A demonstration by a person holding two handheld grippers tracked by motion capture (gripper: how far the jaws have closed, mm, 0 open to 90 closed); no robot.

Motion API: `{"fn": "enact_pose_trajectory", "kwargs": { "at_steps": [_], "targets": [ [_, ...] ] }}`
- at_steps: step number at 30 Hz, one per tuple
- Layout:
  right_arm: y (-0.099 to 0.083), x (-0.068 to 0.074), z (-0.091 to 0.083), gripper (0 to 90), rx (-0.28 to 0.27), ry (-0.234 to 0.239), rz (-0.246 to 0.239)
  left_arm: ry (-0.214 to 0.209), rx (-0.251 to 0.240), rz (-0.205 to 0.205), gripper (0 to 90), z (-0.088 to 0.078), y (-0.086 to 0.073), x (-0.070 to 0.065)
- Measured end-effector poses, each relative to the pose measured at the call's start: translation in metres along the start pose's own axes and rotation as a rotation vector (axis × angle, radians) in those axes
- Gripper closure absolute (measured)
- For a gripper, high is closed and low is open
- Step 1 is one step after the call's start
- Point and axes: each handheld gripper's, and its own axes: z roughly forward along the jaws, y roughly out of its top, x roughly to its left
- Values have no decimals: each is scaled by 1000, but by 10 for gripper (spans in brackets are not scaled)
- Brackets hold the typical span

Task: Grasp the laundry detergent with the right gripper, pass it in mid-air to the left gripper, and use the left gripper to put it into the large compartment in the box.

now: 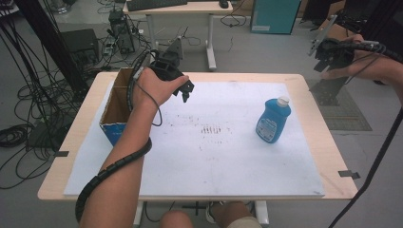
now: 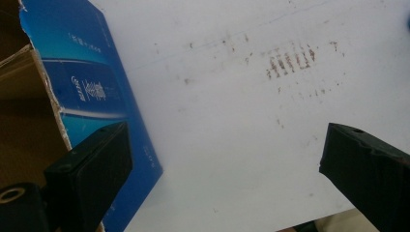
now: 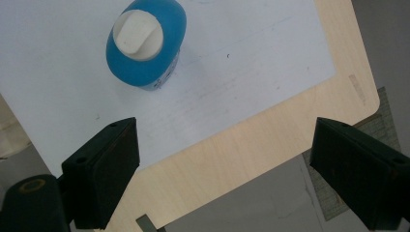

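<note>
A blue bottle (image 1: 273, 119) with a white cap stands upright on the white sheet (image 1: 214, 156) at the right. From above, the right gripper view looks down on the bottle (image 3: 147, 46). My right gripper (image 1: 328, 59) is held high beyond the table's far right corner, open and empty (image 3: 222, 169). My left gripper (image 1: 185, 90) hovers over the sheet beside an open cardboard box (image 1: 116, 107) with blue sides. Its jaws are wide apart with nothing between them (image 2: 222, 164), and the box's blue wall (image 2: 92, 92) lies just left of them.
The wooden table (image 1: 323, 142) carries the white sheet, stained with brown marks (image 1: 214, 129) in the middle. Another desk (image 1: 180, 9), cables and equipment (image 1: 81, 45) stand behind. A person's knees (image 1: 209, 219) show at the front edge.
</note>
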Motion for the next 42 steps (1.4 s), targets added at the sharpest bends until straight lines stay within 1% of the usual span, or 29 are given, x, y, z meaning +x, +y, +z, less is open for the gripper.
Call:
{"fn": "enact_pose_trajectory", "kwargs": {
  "at_steps": [1, 2, 6, 8, 11, 16, 17, 21, 25, 27, 32, 34, 35, 38, 39, 41, 42],
  "targets": [
    [0, 0, 0, 103, -1, 4, -3, 0, -1, 0, 51, 0, 0, 0],
    [-1, 2, 0, 103, 1, 4, 8, 1, -2, -1, 51, 0, -1, -1],
    [-5, 3, -1, 102, -6, 4, 3, 7, 0, 5, 51, 0, -2, 0],
    [-6, 4, -2, 103, -6, -2, -2, 2, -5, 3, 51, -1, -3, 0],
    [-8, 6, -4, 102, -11, -3, -4, 9, -4, 20, 50, -3, -4, -1],
    [-11, 12, -7, 102, -15, -5, 2, 4, -16, 29, 50, -7, -5, -4],
    [-11, 13, -7, 102, -16, -6, 4, 6, -15, 33, 50, -8, -5, -4],
    [-15, 17, -8, 100, -22, -6, 8, 5, -24, 31, 50, -10, -9, -3],
    [-21, 23, -5, 96, -39, 1, 27, 10, -30, 38, 50, -13, -15, -1],
    [-24, 25, -3, 89, -37, 0, 33, 10, -30, 36, 50, -13, -17, 0],
    [-37, 35, 8, 86, -75, 1, 67, 9, -31, 40, 50, -13, -22, 2],
    [-39, 37, 10, 86, -77, 3, 76, 13, -29, 41, 50, -12, -23, 3],
    [-44, 42, 18, 85, -100, 13, 98, 16, -28, 36, 50, -11, -24, 3],
    [-49, 45, 28, 78, -118, 12, 121, 18, -17, 45, 50, -8, -25, 5],
    [-51, 47, 32, 78, -137, 20, 139, 17, -15, 43, 50, -7, -26, 5],
    [-56, 50, 42, 78, -148, 19, 132, 22, -11, 44, 51, -5, -26, 5],
    [-58, 52, 45, 78, -152, 19, 141, 27, -9, 49, 51, -5, -27, 6]
  ]
}}
